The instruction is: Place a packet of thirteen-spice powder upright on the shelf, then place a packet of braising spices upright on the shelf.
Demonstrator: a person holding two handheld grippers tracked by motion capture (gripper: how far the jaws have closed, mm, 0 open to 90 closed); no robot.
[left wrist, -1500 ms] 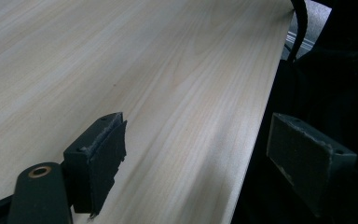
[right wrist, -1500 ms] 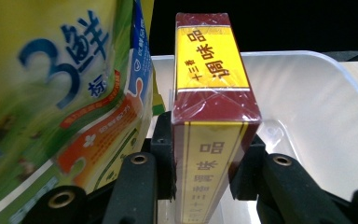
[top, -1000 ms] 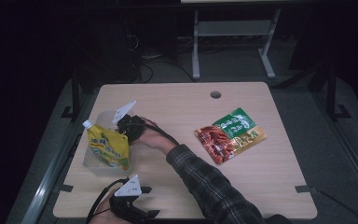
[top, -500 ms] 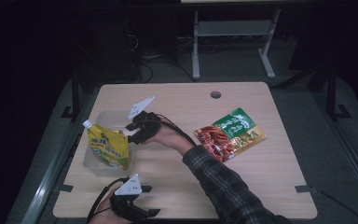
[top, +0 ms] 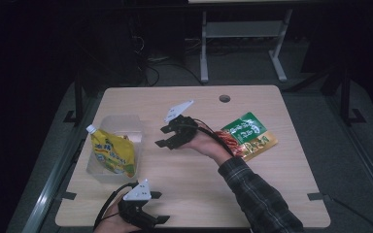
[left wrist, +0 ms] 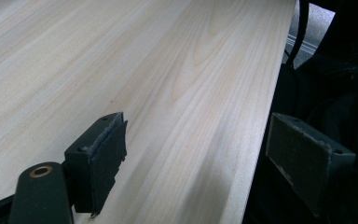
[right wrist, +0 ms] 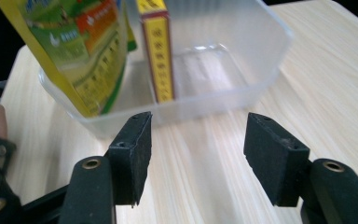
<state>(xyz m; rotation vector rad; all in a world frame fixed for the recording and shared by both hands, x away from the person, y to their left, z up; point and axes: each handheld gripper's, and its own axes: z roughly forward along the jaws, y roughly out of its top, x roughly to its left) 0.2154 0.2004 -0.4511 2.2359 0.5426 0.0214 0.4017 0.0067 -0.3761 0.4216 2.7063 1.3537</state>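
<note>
One glossy yellow pouch (top: 110,154); clear plastic tub (top: 121,124); wood-grain table (top: 184,194)

Yellow pouch (right wrist: 70,51) top cut off by frame edge

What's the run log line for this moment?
right gripper: open, empty, jaws just opening | yellow pouch: in clear bin | left gripper: open, empty

pouch (top: 110,154): yellow, green print | tub (top: 125,124): clear | packet (top: 246,136): green-red | sleeve (top: 260,199): plaid
</note>
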